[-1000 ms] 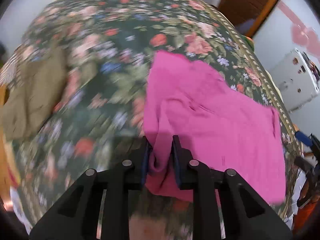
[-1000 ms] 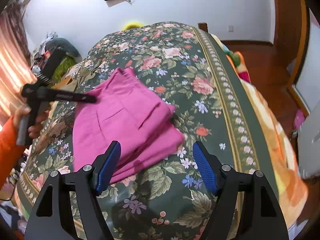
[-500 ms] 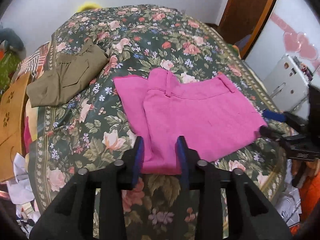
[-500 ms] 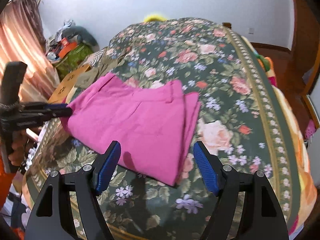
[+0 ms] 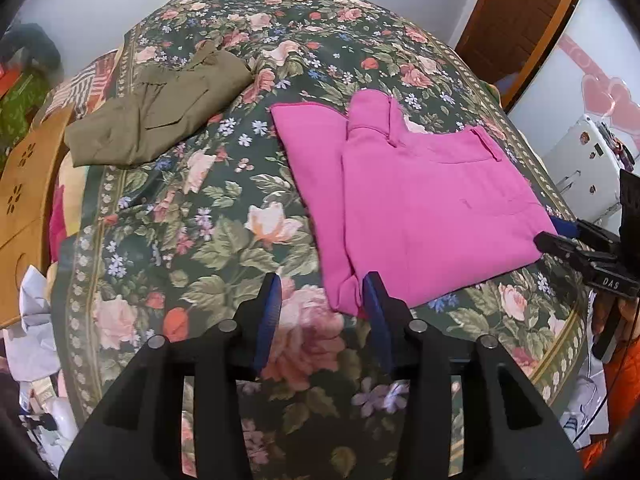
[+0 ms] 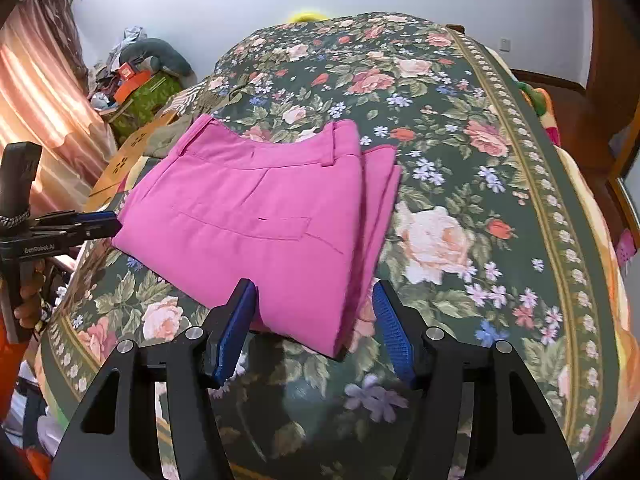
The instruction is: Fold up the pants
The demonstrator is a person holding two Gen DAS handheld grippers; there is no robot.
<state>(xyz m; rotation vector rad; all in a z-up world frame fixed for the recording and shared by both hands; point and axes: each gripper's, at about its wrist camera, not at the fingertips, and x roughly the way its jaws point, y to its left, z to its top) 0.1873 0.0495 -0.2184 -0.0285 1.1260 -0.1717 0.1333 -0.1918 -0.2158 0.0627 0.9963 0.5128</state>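
Left wrist view: the folded bright-pink cotton pants lie on the floral bed cover; the corner beside one pad could snag and unfold. The left tool gapes, holding nothing.

Right wrist view: the right tool stands wide, straddling the pants' near corner ungripped; a nudge would skew the stack.

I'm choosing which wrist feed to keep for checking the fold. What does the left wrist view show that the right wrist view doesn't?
Only the left wrist view shows the folded olive garment in full and the white appliance. Only the right wrist view shows the striped curtain, the cluttered green box and the wall-mounted screen. Both share the pink pants, folded flat on the floral bedspread, and both grippers, left gripper and right gripper, open.
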